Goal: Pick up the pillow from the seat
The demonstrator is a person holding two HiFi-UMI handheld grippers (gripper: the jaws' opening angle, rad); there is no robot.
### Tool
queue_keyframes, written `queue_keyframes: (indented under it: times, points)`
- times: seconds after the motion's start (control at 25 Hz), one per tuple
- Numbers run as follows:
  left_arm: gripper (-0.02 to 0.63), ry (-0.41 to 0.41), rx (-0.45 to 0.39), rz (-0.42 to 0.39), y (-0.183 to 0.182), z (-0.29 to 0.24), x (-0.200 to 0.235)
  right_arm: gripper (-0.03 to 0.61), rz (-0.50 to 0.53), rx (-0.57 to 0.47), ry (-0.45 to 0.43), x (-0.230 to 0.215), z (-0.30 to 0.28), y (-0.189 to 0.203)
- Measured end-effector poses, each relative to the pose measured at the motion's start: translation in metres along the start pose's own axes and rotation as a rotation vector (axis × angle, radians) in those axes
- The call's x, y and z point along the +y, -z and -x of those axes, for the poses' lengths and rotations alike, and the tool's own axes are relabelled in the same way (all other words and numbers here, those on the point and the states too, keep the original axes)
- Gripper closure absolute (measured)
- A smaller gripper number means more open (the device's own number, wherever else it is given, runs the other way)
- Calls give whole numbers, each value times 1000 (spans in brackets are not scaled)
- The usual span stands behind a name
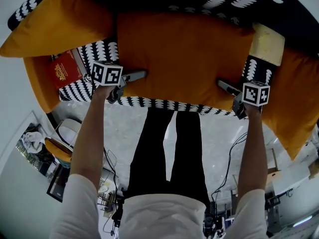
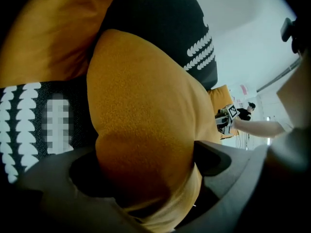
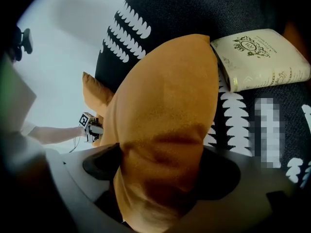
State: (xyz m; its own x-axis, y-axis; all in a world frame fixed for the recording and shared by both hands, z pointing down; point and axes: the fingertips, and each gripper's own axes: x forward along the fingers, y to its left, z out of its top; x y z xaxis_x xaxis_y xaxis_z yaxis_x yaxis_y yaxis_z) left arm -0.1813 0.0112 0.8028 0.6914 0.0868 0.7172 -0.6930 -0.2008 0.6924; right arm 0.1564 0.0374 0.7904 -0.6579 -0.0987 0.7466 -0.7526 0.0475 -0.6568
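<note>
Orange pillow [image 1: 184,59] is getting clamped at both ends: right tool [image 1: 222,84] biting creased fabric, left tool [image 1: 141,74] seemingly pinching too; both should be rising together.

Red book [image 1: 64,69] lies at the left, tucked beside a big orange side cushion [image 1: 55,21]; cream book [image 1: 266,43] sits over on the right; cables [image 1: 225,171] trail across the pale floor [image 1: 219,133]

A red book [image 1: 64,69] and a cream box [image 1: 266,44] flank the pillow [image 1: 184,59]; the front side seems open.
</note>
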Motion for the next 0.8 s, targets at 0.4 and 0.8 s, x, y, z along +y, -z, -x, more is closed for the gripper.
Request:
queue_keyframes:
  times: [0.4,0.8]
  points:
    - [233,-51,-55,-73,-4,15,-17,227,72,-55,56,18,5,-3]
    - [314,-114,-100,-150,15,19,-29,304,136,-97,118,38,19,9]
